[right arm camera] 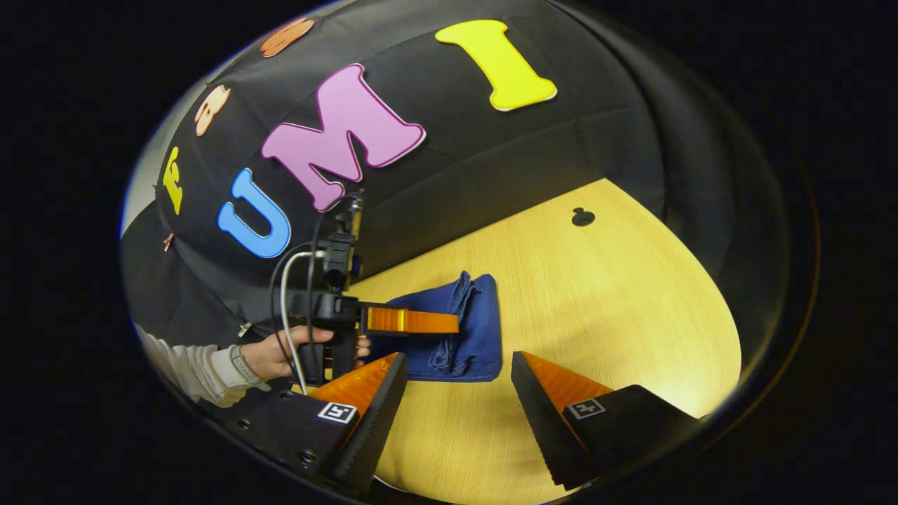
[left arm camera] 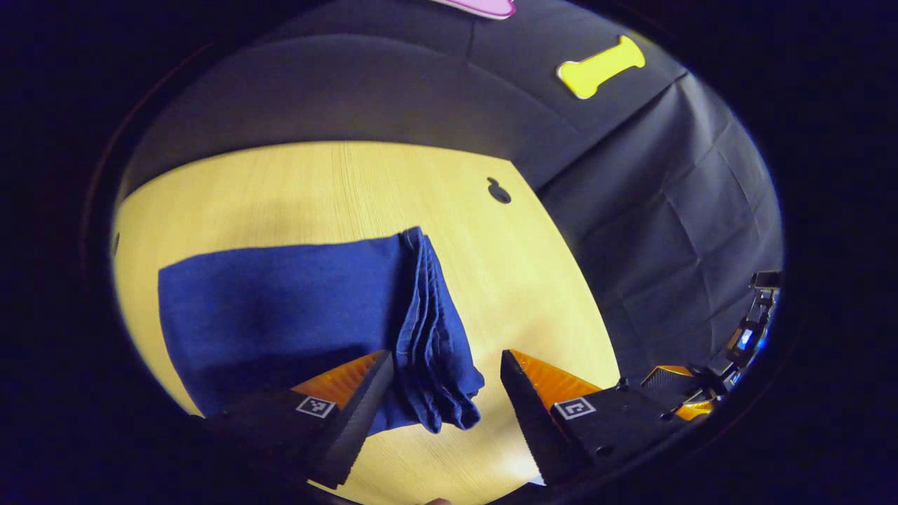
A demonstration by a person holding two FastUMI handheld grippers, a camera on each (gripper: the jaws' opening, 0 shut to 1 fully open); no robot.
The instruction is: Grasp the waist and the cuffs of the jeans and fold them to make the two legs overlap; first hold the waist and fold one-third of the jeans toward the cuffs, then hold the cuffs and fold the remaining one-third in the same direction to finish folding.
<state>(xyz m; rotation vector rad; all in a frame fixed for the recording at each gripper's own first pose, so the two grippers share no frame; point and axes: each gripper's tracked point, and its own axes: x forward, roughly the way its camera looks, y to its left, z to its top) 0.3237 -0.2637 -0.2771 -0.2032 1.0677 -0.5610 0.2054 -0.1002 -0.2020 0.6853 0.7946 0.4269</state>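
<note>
Folded jeans (left arm camera: 280,308) flat on bench (left arm camera: 505,280). Left tool (left arm camera: 442,421) spread above jeans' layered edge, pinching nothing. Right tool (right arm camera: 456,421) spread, near jeans, apart from them.

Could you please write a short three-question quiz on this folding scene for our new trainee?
1. True or false: the jeans lie folded in a stack on the table.
2. Are the left gripper jaws open or shut?
3. In the right gripper view, what holds the left gripper?
A. a stand
B. a person's hand
C. a clamp

Key: 1 true; 2 open; 3 B.
</note>
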